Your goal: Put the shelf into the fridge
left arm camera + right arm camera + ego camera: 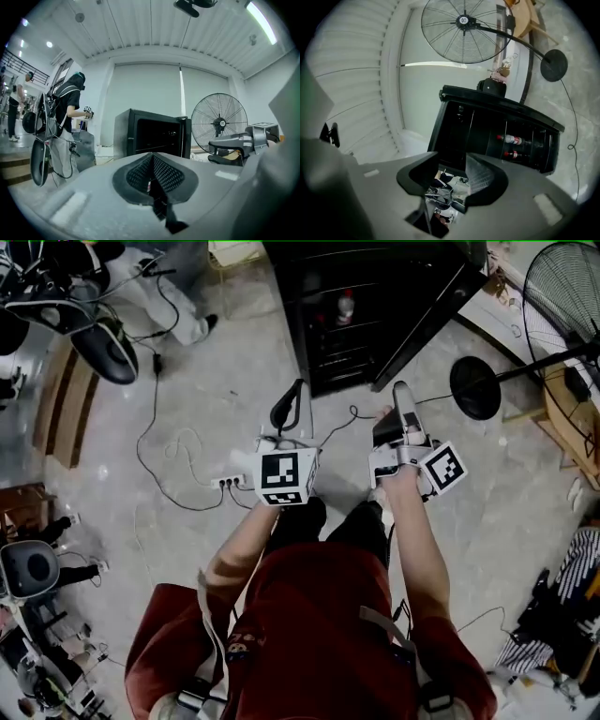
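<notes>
The black fridge (375, 310) stands on the floor ahead of me with its door (431, 320) swung open to the right. A bottle (346, 306) and wire racks show inside it. No loose shelf shows in any view. My left gripper (286, 409) is shut on nothing and points at the fridge (150, 133), its pads meeting in the left gripper view. My right gripper (398, 409) is held beside it, open and empty. In the right gripper view the fridge (487, 131) lies tilted, two bottles (513, 139) on its door side.
A large standing fan (562, 296) with a round base (474, 387) is right of the fridge. A power strip (230, 482) and cables lie on the floor by my left gripper. A person (65, 126) stands off to the left. Clutter lines both sides.
</notes>
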{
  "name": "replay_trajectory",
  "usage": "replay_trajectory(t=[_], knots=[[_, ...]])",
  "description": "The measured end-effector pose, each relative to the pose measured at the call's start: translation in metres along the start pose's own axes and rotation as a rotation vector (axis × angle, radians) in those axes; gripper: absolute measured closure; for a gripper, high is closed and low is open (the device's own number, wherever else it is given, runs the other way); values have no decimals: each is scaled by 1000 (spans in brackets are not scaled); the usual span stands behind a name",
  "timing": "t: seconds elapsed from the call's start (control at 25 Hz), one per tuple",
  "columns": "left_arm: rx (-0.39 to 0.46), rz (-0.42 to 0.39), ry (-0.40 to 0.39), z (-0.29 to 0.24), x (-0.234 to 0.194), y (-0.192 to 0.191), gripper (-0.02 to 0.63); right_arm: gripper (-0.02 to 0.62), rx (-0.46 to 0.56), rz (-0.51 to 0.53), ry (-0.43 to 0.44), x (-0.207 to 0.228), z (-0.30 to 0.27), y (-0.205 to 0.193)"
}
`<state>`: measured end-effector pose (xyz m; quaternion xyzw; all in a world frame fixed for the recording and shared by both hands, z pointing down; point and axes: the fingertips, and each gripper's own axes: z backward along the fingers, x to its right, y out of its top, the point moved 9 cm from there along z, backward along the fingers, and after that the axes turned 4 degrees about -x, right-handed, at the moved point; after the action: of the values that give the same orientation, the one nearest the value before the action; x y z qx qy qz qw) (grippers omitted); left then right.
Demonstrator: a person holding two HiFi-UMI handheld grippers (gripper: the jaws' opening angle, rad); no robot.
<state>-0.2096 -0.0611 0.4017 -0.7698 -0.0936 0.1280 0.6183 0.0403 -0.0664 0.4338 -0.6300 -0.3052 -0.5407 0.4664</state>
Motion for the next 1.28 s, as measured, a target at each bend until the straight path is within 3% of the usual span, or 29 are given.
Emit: replay_trajectory(t=[0.16,0.4,0.64,1.0,1.12,1.28], knots=[[25,-25,21,18,24,24,600,431,-48,111,27,-25,33,23],[78,-94,71,36,68,58,600,434,-93,482,35,-70,65,67],[139,-146,136,53,102,83,600,434,-52,810,65,-115,84,103],[246,-160,144,70,139,109,600,436,-6,1222,20,-143,104,129],[275,-176,148,70,143,114,600,439,1,1297,6,-143,105,131],[287,-190,144,67,145,115,600,447,21,1295,4,-142,104,136]])
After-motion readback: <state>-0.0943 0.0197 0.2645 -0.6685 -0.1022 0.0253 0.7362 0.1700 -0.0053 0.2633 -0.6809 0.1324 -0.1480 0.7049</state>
